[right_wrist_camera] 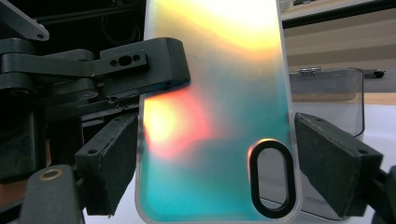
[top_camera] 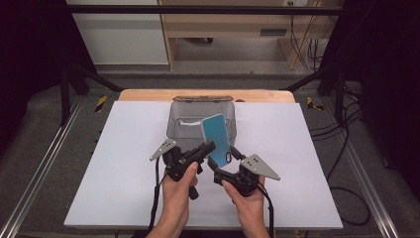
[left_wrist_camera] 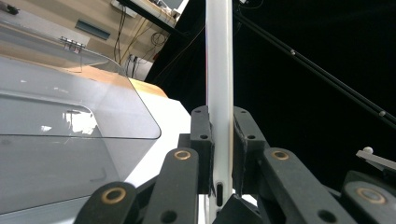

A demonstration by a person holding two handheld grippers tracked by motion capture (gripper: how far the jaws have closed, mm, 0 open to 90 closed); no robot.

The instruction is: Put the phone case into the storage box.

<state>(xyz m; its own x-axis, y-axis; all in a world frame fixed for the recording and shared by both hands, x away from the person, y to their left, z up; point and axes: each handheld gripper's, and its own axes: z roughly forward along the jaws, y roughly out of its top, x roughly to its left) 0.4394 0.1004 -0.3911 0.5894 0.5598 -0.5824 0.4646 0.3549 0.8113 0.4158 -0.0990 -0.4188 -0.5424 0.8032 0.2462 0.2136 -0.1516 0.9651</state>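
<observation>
Up front, the white counter (top_camera: 124, 163) spreads wide, and the clear plastic bin (top_camera: 179, 124) sits at its far middle with its hinged lid standing up behind. Just before the bin, held in the air and tilted, is the phone case (top_camera: 217, 139), iridescent teal with an oval camera cutout near its lower end. The right gripper (top_camera: 234, 163) has its wide-set pads against the case's two long edges at that lower end. The left gripper (top_camera: 205, 148) clamps the case across its thin flat faces, jaws nearly together, coming in from the left side.
</observation>
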